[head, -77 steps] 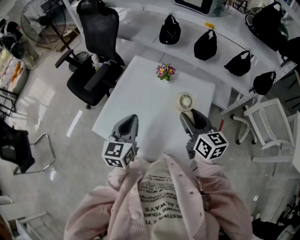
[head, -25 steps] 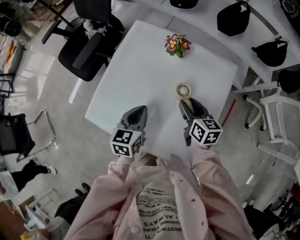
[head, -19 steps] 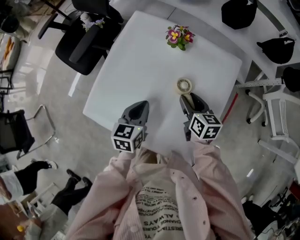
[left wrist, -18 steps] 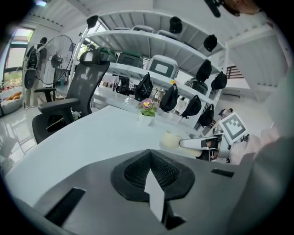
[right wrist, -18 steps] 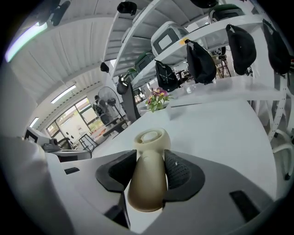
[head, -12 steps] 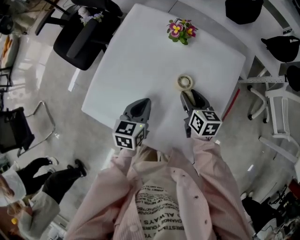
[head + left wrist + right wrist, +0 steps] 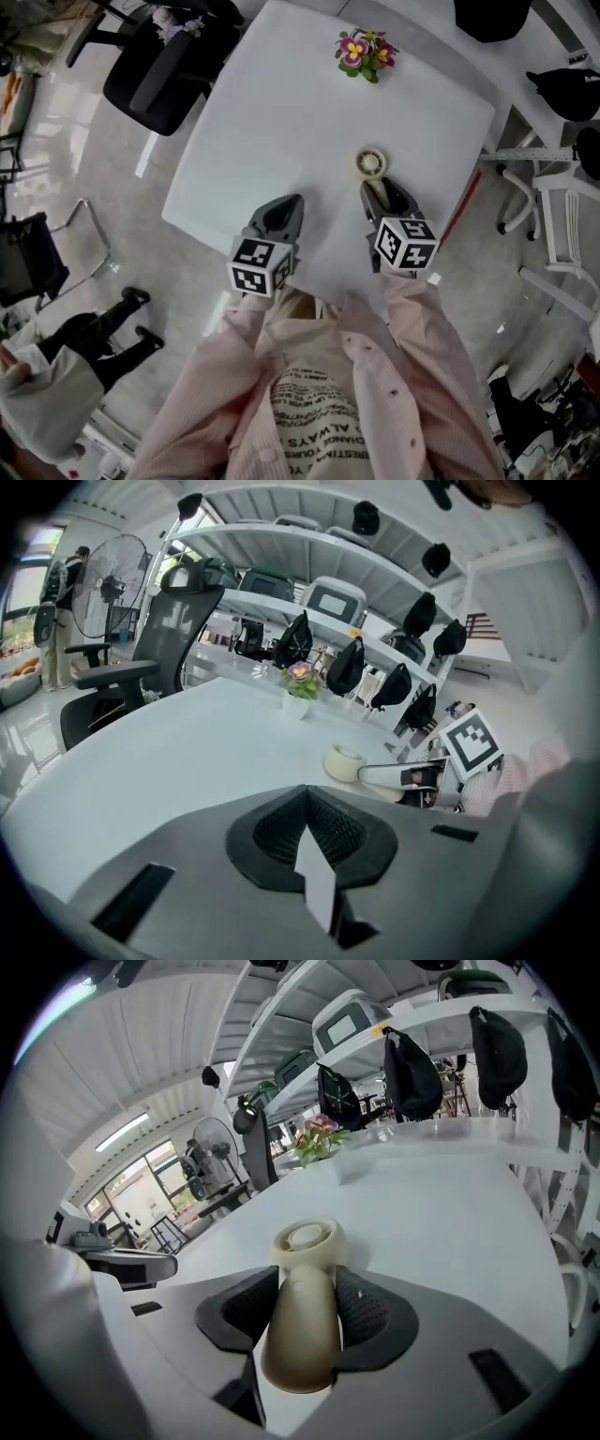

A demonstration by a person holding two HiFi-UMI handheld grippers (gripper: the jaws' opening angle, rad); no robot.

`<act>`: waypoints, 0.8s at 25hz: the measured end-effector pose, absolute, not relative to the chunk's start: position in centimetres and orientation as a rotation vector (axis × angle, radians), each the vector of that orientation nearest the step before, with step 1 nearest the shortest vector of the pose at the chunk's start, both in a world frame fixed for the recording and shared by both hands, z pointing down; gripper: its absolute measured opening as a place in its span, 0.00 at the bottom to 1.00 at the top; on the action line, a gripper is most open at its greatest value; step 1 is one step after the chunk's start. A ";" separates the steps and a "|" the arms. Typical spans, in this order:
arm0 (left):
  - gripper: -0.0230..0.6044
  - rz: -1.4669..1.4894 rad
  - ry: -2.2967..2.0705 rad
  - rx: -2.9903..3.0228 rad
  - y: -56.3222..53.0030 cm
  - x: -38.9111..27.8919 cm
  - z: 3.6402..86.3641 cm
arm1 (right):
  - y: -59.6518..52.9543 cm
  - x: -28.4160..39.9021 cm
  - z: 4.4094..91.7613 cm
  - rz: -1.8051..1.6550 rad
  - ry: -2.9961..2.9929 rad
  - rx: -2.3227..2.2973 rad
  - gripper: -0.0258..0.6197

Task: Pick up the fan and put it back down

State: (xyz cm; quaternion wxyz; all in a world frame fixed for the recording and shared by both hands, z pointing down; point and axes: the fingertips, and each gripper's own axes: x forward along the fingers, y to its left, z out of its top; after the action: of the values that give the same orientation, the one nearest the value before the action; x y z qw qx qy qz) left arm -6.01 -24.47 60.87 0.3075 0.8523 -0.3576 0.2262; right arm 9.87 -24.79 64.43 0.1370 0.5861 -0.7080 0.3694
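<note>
Descending toward the near right corner of the white table (image 7: 272, 103), the cream fan (image 7: 371, 163), handle clamped in the right gripper (image 7: 382, 195), is sitting lower than a second ago, suggesting set-down is nearing; the left gripper (image 7: 279, 214) is hanging closed, empty.

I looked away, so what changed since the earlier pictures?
Both grippers sank toward the white table; the right gripper brought the cream handheld fan down with it. Unchanged: its jaws clamp the fan, the left gripper is shut and empty.
</note>
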 end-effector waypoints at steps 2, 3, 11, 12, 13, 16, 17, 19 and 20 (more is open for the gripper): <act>0.04 0.603 -0.940 2.252 -24.3 -6.0 61.0 | -24.6 9.8 64.7 1.043 -2.037 1.681 0.32; 0.04 0.603 -0.938 2.250 -24.2 -6.0 61.1 | -24.6 9.7 64.9 1.033 -2.030 1.673 0.33; 0.04 0.612 -0.927 2.241 -23.4 -6.0 61.4 | -24.1 9.3 66.4 0.984 -1.967 1.619 0.33; 0.04 0.613 -0.925 2.240 -23.2 -6.0 61.4 | -24.1 9.3 66.5 0.978 -1.960 1.616 0.33; 0.04 0.613 -0.923 2.241 -23.1 -6.0 61.4 | -24.1 9.3 66.5 0.976 -1.955 1.618 0.33; 0.04 0.611 -0.912 2.251 -22.9 -6.0 61.2 | -24.1 9.2 66.5 0.976 -1.948 1.624 0.33; 0.04 0.608 -0.910 2.254 -22.9 -5.9 61.1 | -24.1 9.1 66.5 0.972 -1.948 1.622 0.33; 0.04 0.602 -0.907 2.255 -22.8 -5.9 61.0 | -24.1 9.1 66.5 0.967 -1.953 1.618 0.33; 0.04 0.602 -0.906 2.256 -22.7 -5.8 60.9 | -24.1 9.1 66.4 0.967 -1.960 1.619 0.33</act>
State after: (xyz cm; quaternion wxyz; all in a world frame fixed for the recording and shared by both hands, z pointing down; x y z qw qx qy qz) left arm -5.81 -22.70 60.92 0.3133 0.8555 -0.3435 0.2281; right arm 9.13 -24.07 66.40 0.2094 0.5820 -0.7047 0.3476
